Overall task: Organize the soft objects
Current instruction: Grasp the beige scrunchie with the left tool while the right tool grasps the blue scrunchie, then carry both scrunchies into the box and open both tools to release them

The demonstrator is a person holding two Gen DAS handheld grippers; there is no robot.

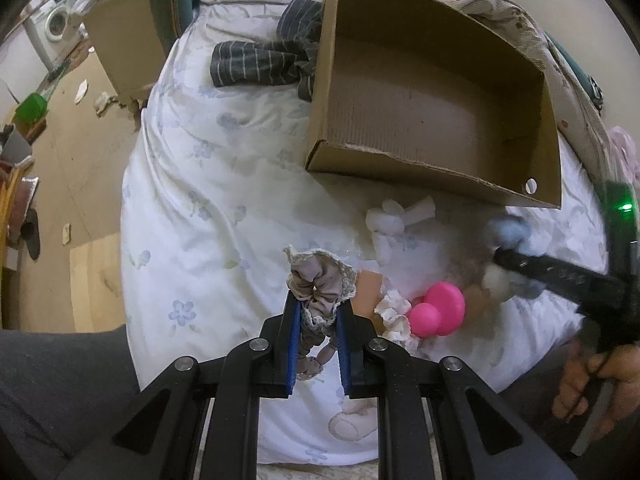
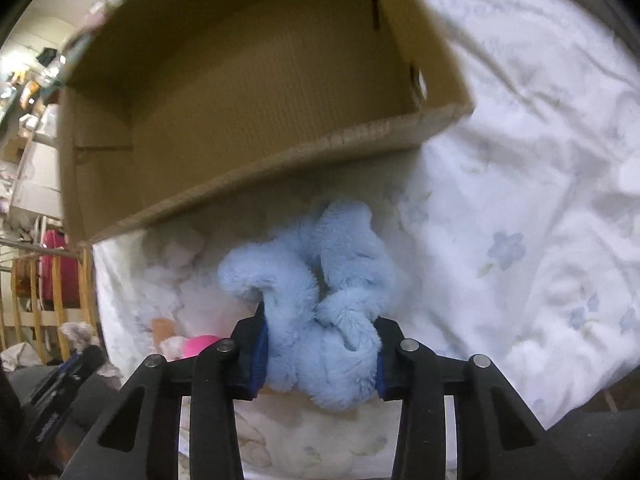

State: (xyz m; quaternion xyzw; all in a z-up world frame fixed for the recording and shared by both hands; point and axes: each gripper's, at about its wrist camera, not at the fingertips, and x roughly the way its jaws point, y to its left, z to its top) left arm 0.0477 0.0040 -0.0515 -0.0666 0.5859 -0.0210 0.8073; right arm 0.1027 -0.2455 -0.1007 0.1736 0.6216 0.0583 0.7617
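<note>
1. Two tongs work over a bed covered in a white flowered sheet.
2. Left tongs are clamped on a grey lace-edged scrunchie, held above the sheet.
3. Right tongs are clamped on a fluffy blue scrunchie, just in front of the cardboard box.
4. That box lies open on the bed, its inside bare.
5. A pink toy and a white scrunchie lie on the sheet near the box; a striped dark cloth lies by its far side.
</note>
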